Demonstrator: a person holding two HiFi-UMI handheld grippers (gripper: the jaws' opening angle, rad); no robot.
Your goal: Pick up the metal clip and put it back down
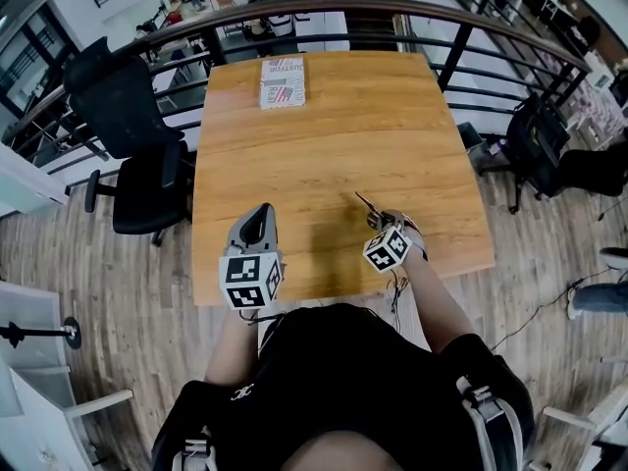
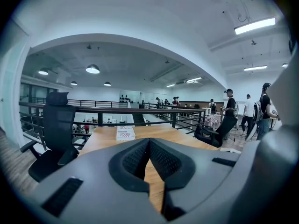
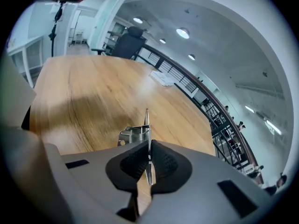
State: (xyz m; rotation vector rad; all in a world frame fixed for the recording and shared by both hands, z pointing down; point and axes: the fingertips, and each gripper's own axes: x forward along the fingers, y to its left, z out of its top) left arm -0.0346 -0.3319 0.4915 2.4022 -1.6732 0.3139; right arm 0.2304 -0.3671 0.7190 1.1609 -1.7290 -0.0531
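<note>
The metal clip (image 3: 139,133) is a small silver spring clamp with a thin flat blade that sticks out past the jaws. My right gripper (image 3: 148,148) is shut on that blade and points steeply down at the wooden table (image 3: 88,92). In the head view the metal clip (image 1: 368,206) shows just beyond the right gripper (image 1: 379,221), near the table's front right. I cannot tell whether it touches the wood. My left gripper (image 1: 259,214) hovers over the table's front left, well apart from the clip. In its own view the left gripper (image 2: 149,143) is shut on nothing.
A printed booklet (image 1: 283,81) lies at the table's far edge. A black office chair (image 1: 132,135) stands left of the table, a curved railing (image 1: 412,10) runs behind it, and a dark bag on a chair (image 1: 538,140) sits at the right. Several people (image 2: 231,107) stand far off.
</note>
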